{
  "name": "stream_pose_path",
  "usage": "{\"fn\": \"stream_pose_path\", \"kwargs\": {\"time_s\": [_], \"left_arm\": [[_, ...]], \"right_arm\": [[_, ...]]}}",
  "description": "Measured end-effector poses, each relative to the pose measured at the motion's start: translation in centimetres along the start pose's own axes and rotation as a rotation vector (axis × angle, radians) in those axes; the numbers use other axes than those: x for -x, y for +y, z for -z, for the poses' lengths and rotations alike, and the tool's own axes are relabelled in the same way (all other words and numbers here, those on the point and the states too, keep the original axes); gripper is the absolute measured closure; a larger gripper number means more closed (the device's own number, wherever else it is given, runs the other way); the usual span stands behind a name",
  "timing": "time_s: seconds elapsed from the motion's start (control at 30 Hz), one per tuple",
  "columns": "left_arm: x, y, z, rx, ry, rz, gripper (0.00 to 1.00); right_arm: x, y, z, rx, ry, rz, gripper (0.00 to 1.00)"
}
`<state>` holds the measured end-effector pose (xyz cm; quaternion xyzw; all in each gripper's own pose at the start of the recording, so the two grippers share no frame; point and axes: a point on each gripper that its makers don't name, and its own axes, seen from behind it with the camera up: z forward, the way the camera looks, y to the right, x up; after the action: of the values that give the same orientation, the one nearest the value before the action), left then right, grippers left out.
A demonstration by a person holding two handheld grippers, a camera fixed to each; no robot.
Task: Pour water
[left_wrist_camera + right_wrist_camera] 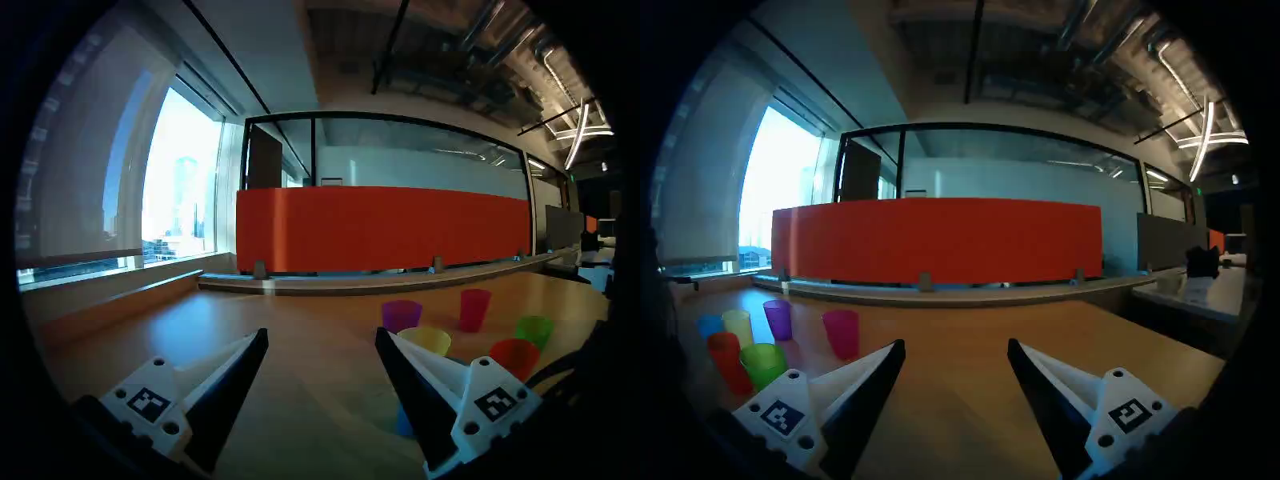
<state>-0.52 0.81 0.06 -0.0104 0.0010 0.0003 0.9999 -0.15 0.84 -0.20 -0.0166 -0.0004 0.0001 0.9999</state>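
- The left claw is held wide apart over the wooden bench, with nothing gripped.
- The right claw is likewise spread wide and empty.
- Coloured cups are clustered upright on the bench, ahead and right of the left claw.
- In the right gripper view, the cups are seen low on the left.
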Motion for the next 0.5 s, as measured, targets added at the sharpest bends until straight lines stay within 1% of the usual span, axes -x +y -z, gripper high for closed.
{"fn": "stream_pose_path", "kwargs": {"time_s": [0.5], "left_arm": [[0.04, -0.03, 0.02, 0.0, 0.0, 0.0, 0.0]], "right_arm": [[0.16, 0.05, 0.03, -0.001, -0.002, -0.002, 0.01]]}}
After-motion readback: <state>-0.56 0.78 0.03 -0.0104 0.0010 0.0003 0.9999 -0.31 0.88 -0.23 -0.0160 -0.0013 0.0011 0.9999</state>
